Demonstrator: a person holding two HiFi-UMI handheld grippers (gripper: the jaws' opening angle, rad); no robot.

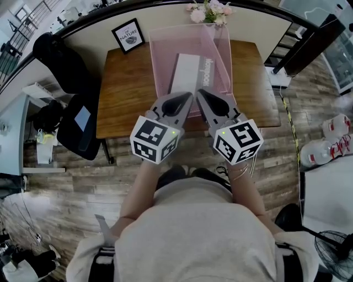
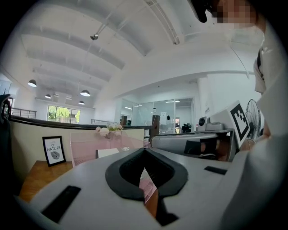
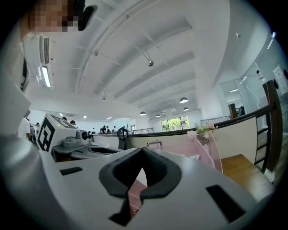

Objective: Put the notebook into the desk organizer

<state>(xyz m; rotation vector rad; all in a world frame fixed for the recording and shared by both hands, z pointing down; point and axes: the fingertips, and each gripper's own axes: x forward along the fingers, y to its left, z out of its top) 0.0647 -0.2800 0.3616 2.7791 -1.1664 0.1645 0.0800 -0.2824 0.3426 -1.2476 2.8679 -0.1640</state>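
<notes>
Two grippers hover side by side over the near edge of the desk [image 1: 124, 93], both pointing at the pink organizer [image 1: 160, 60]. The left gripper [image 1: 187, 97] has its jaws together at the tips with nothing between them, and its own view shows the same: dark pads meeting in front of the pink mesh. The right gripper [image 1: 201, 93] is likewise closed and empty. The two tips sit close to each other, just short of the organizer's near wall. The notebook [image 1: 193, 71] is already inside the organizer, its pale cover facing up, touched by neither gripper. Behind the organizer stand a framed picture [image 1: 128, 36] and a small bunch of flowers [image 1: 209, 11], both against the low wall at the desk's far edge.
</notes>
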